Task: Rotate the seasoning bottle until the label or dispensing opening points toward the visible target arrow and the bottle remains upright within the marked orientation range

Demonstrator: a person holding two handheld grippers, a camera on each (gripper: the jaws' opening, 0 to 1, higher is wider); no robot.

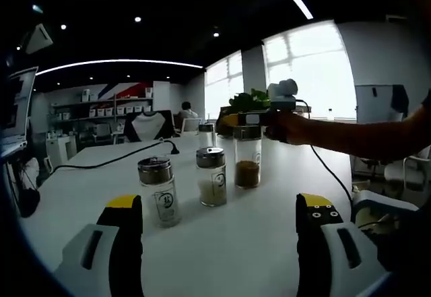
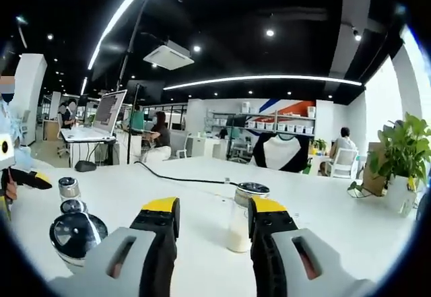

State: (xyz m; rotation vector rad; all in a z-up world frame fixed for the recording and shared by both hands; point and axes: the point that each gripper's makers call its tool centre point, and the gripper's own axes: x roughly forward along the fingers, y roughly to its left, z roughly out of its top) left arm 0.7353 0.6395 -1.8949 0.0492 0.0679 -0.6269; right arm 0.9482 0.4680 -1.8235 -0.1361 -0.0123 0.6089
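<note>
Seasoning bottle point(image 2: 236, 233), white powder inside, metal cap, upright on the white table point(image 2: 337, 223); seen in the right gripper view just past the tips of the right gripper point(image 2: 214, 206), at 1 o'clock of the gap, partly behind one jaw. Jaws spread, contact not clear. At 9 o'clock, two more capped bottles point(image 2: 75, 229) and the left gripper point(image 2: 27, 178).

In the left gripper view, left gripper point(image 1: 219, 203) jaws spread wide, nothing between. Beyond the tips at 12 o'clock, a row of upright bottles: clear one point(image 1: 159, 190), white-filled one point(image 1: 211, 176), brown-filled one point(image 1: 247, 157), a fourth point(image 1: 207, 134) behind. Right gripper at the brown-filled one's cap, held by a person's arm point(image 1: 350, 139). Black cable point(image 1: 101, 163) at 10 o'clock. Cannot tell which of the row sits at the right jaws.
</note>
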